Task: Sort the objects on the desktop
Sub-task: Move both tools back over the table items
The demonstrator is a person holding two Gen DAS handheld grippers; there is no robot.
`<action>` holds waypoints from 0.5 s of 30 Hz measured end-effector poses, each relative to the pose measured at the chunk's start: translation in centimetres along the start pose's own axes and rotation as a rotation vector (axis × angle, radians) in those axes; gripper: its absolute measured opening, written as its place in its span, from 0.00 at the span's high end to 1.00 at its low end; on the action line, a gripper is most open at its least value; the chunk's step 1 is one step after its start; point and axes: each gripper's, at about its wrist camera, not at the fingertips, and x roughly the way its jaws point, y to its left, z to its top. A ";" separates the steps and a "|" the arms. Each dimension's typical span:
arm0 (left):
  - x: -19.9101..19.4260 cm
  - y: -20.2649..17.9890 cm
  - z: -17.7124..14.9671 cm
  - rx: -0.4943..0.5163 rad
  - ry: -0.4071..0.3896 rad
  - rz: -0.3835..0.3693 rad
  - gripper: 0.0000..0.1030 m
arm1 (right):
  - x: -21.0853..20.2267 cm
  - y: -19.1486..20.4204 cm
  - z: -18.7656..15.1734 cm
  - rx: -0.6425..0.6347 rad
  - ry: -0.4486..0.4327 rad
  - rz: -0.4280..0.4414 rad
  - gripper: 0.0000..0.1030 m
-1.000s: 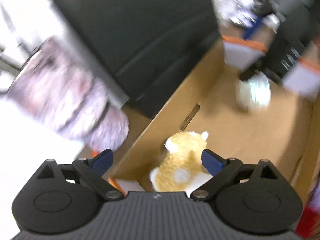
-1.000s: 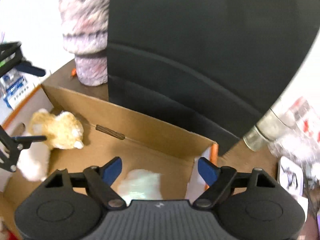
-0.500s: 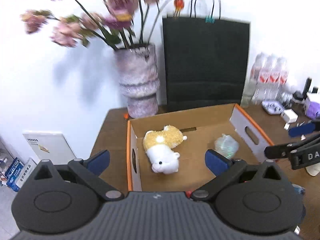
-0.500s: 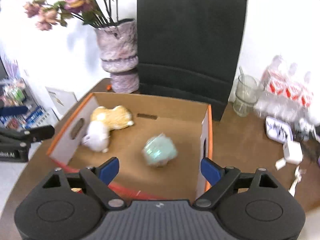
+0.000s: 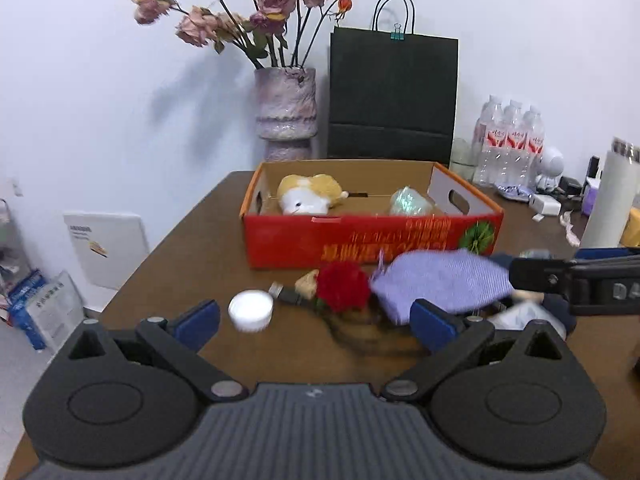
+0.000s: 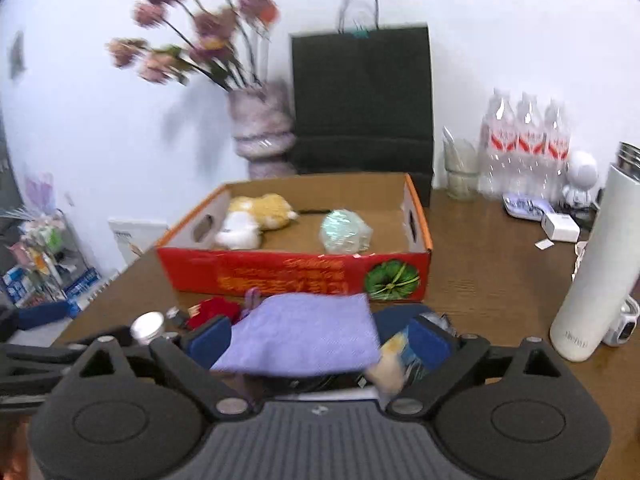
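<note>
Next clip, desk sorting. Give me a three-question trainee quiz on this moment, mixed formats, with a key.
1. True or false: the plush toy lies inside the red box.
2. Multiple choice: Which item sits between the fingers of the right gripper? A) white jar B) purple cloth C) white bottle
3. Fill in: the left gripper is ____, holding nothing, and the small white jar stands on the table just beyond it.

Key: 1 true; 2 B; 3 open

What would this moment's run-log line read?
left gripper: open, empty | right gripper: open over purple pouch | box: plush toy, green bundle
</note>
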 end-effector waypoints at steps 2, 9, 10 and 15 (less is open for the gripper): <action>-1.2 -0.2 -1.8 -0.021 -0.044 0.024 0.00 | -1.0 0.3 -2.1 0.009 -0.001 0.008 0.05; -3.7 -0.7 -6.1 -0.001 -0.022 0.028 0.00 | -3.1 1.5 -8.5 -0.011 0.020 0.022 0.05; -4.0 -0.7 -6.5 0.004 -0.023 0.033 0.00 | -3.4 1.6 -9.1 -0.007 0.021 0.027 0.05; -5.2 0.1 -7.5 -0.025 -0.036 0.066 0.00 | -4.6 2.2 -10.9 -0.018 0.016 0.043 0.05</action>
